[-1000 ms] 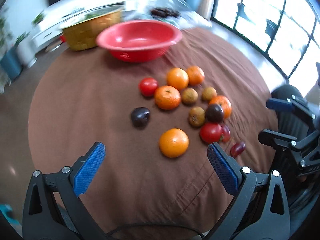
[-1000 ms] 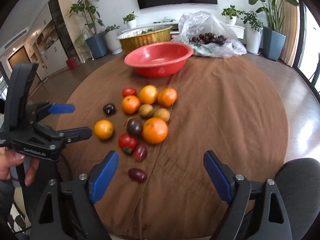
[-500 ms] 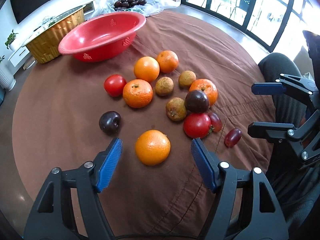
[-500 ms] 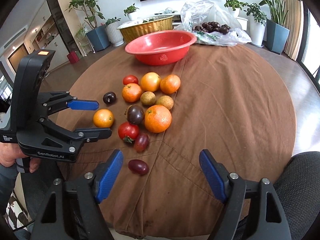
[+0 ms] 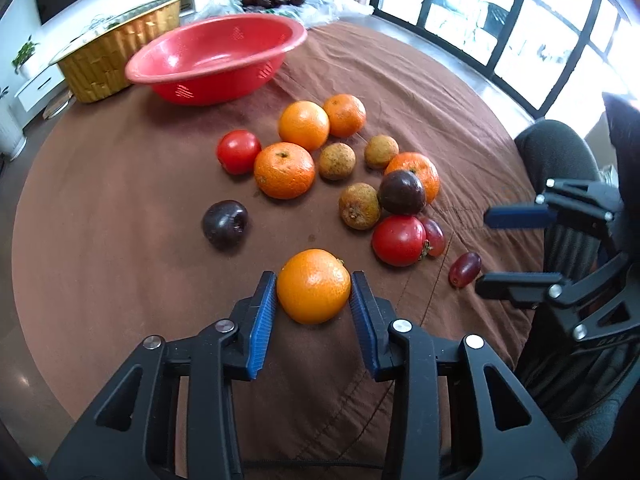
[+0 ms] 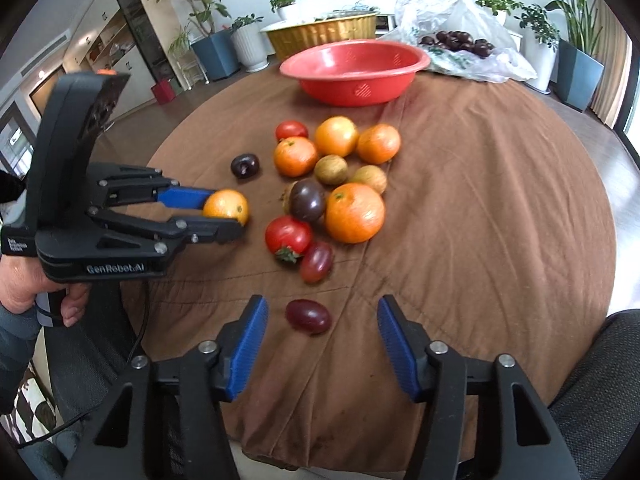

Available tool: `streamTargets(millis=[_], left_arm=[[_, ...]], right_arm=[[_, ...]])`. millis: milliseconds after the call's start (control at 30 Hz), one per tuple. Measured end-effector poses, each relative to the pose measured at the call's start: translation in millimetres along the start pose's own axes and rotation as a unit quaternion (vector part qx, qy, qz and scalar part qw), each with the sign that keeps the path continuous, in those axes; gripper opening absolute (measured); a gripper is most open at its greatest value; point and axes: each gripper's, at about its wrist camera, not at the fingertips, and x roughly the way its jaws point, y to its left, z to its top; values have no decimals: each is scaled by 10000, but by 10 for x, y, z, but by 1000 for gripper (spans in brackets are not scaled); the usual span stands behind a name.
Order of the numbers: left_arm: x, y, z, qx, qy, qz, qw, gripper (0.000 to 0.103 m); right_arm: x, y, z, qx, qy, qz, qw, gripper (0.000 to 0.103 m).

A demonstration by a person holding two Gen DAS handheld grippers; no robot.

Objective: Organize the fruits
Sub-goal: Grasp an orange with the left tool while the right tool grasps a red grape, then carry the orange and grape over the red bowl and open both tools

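Note:
A loose orange (image 5: 313,286) lies on the brown cloth at the near side of the table. My left gripper (image 5: 314,280) is closing on it, and both blue pads touch its sides; the right wrist view shows the same grip (image 6: 226,214). A small dark red oval tomato (image 6: 308,316) lies between the fingers of my right gripper (image 6: 322,304). Those jaws are closing but stand clear of the fruit. Several oranges, tomatoes, dark plums and brown fruits cluster mid-table (image 5: 340,176). An empty red bowl (image 5: 208,92) stands behind them.
A gold foil tray (image 5: 112,68) stands beside the red bowl at the table's far edge. A clear plastic bag of dark fruit (image 6: 460,44) lies next to them. A dark plum (image 5: 225,224) lies alone left of the cluster. A grey chair (image 5: 560,152) stands at the right.
The left jaws have narrowed from wide apart until both pads meet the orange. The right jaws have drawn in around the small oval tomato, which now lies between the fingers.

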Motion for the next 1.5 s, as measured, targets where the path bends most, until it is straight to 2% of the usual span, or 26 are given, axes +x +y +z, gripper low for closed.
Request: streamTargets(millis=[167,300,367,467,600,1033,1133,1267,1500], left_arm=[[-117,128,-17,-299,-214,-85,9993,35],[-127,155,-31,-371,-267,-82,9989,35],[-126,148,-33,-380,-286,-88,9988,34],[-125,145,-37,-390,-295,-95,9988,35],[-112,130,-52,-373,-290,-105,9988,35],[-162,137,-71,-500,-410,-229,9976,34],[-243,184,-27,-594,-520,-314,9964,34],[-371,298,143,-650,-699,-253,9951,35],[-648,592,854,-506,-1268,117,9906,35]], right_arm=[[44,66,-12,-157,101,-18,9998,52],[94,143,-23,-416,165,-153,9989,38],[114,211,-48,-628,171,-241,9976,35],[150,263,-80,-836,211,-404,9955,34],[159,240,-86,-860,223,-436,9951,28],[55,164,1,-657,64,-176,9977,27],[-31,86,101,-522,-62,-32,9986,27],[-176,-97,352,-342,-314,10,9989,27],[-486,-419,1158,-269,-1137,-145,9930,27]])
